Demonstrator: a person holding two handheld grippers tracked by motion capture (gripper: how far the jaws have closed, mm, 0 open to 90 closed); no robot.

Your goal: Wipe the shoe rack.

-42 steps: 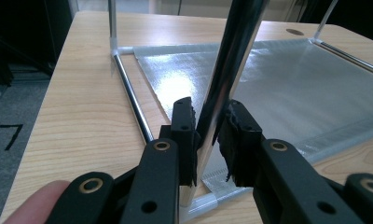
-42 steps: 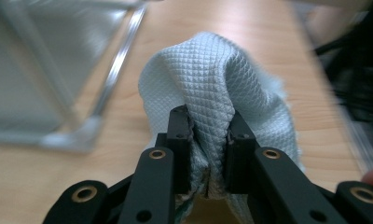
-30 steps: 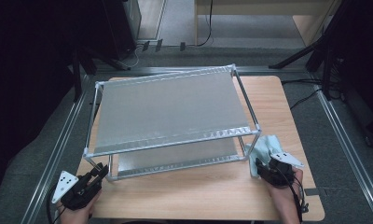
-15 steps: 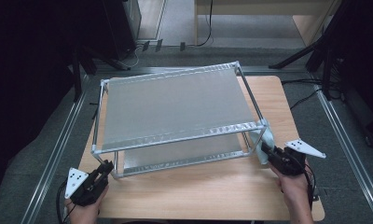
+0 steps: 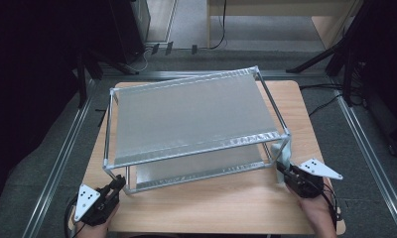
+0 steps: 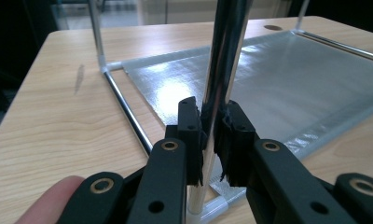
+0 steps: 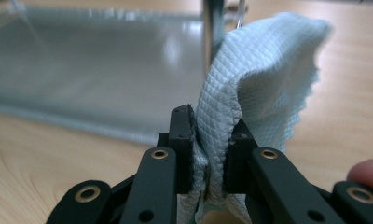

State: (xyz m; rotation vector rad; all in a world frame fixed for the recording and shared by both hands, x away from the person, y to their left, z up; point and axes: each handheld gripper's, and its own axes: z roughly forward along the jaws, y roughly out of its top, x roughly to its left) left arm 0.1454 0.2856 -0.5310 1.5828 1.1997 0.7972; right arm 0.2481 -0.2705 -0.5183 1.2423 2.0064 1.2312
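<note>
Left gripper (image 6: 211,140) clamped on the near-left chrome post (image 6: 220,84) of the two-tier rack (image 5: 191,116), right gripper (image 7: 211,140) pinching a pale blue cloth (image 7: 259,70) just beside the near-right post (image 7: 212,28), rack centred on the counter (image 5: 206,208).

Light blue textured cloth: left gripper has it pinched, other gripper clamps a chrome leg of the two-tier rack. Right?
Sides are swapped. The right gripper pinches the light blue textured cloth, as the right gripper view shows; the left gripper clamps the chrome leg of the two-tier rack.
</note>
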